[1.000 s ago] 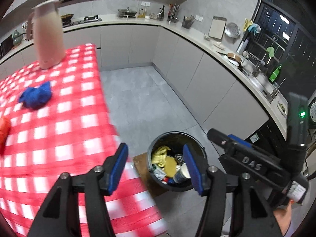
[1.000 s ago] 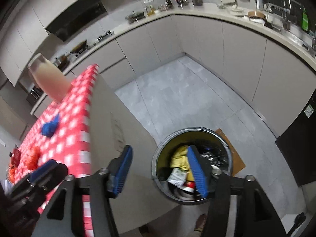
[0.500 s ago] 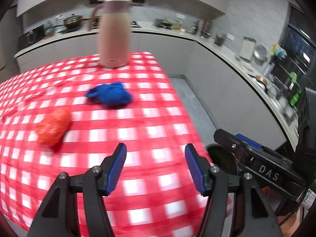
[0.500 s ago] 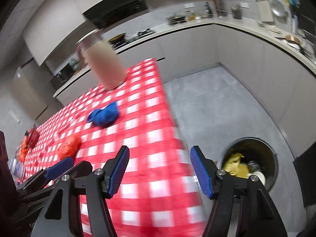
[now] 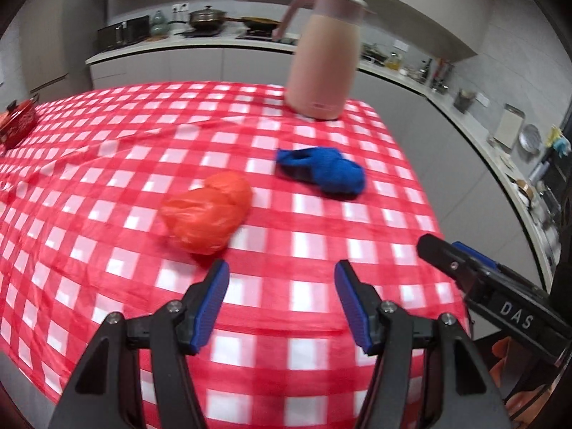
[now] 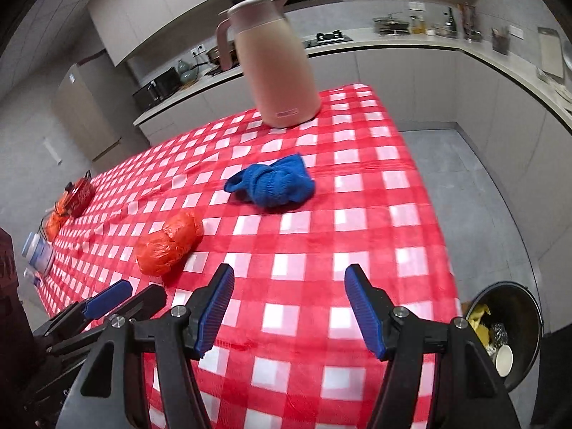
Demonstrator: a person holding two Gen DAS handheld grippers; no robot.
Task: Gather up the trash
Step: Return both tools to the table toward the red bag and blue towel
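A crumpled orange plastic bag (image 5: 207, 214) lies on the red checked tablecloth (image 5: 304, 236), with a crumpled blue cloth (image 5: 323, 173) to its right. Both also show in the right wrist view, the bag (image 6: 169, 243) left of the cloth (image 6: 275, 184). My left gripper (image 5: 280, 305) is open and empty, just short of the bag. My right gripper (image 6: 287, 309) is open and empty above the table's near edge. The left gripper (image 6: 107, 300) also shows low at the left of the right wrist view. A round trash bin (image 6: 507, 332) holding rubbish stands on the floor to the right of the table.
A tall pink jug (image 5: 325, 60) stands at the far end of the table. A red pot (image 6: 80, 191), orange items and a white bottle (image 6: 37, 252) sit along the table's left side. Kitchen counters (image 6: 393, 44) ring the room. Grey floor lies right of the table.
Both grippers swung away from the trash bin and now face the table. The orange bag and blue cloth have come closer. Both grippers stayed open.
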